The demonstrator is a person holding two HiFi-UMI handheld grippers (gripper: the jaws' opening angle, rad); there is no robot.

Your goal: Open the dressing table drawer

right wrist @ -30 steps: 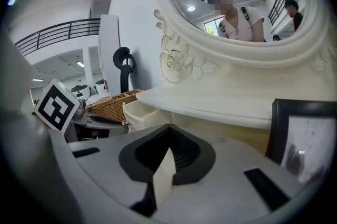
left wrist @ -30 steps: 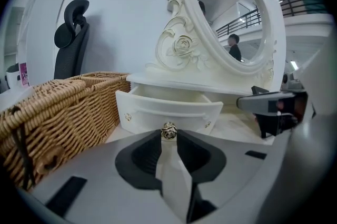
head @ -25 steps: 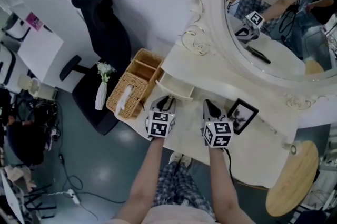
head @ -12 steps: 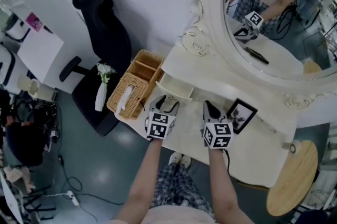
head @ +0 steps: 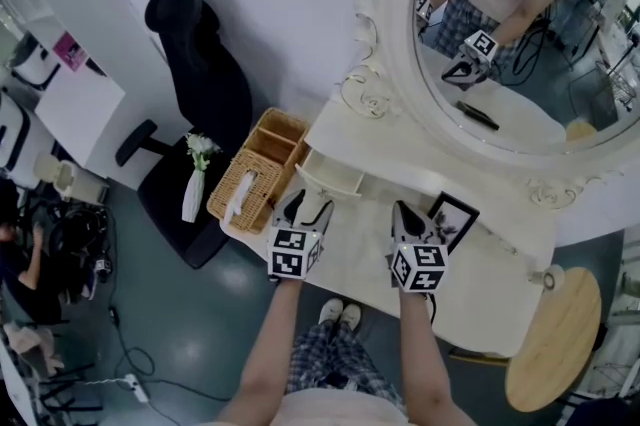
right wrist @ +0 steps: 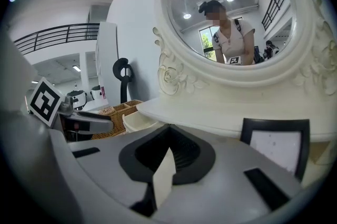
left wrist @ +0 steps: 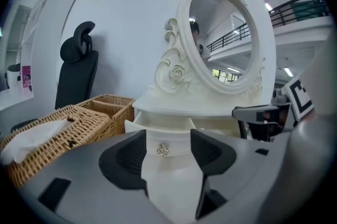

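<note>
Drawer (head: 335, 176) stands pulled out at the left end of the dressing table (head: 480, 279) in the head view, next to the wicker basket (head: 255, 172). The left gripper (head: 305, 204) sits just in front of it, and the right gripper (head: 405, 212) is near the picture frame (head: 452, 219). In the left gripper view the jaws are opening, with the drawer's knob (left wrist: 162, 150) between them, untouched. In the right gripper view the jaws meet tip to tip, holding nothing.
</note>
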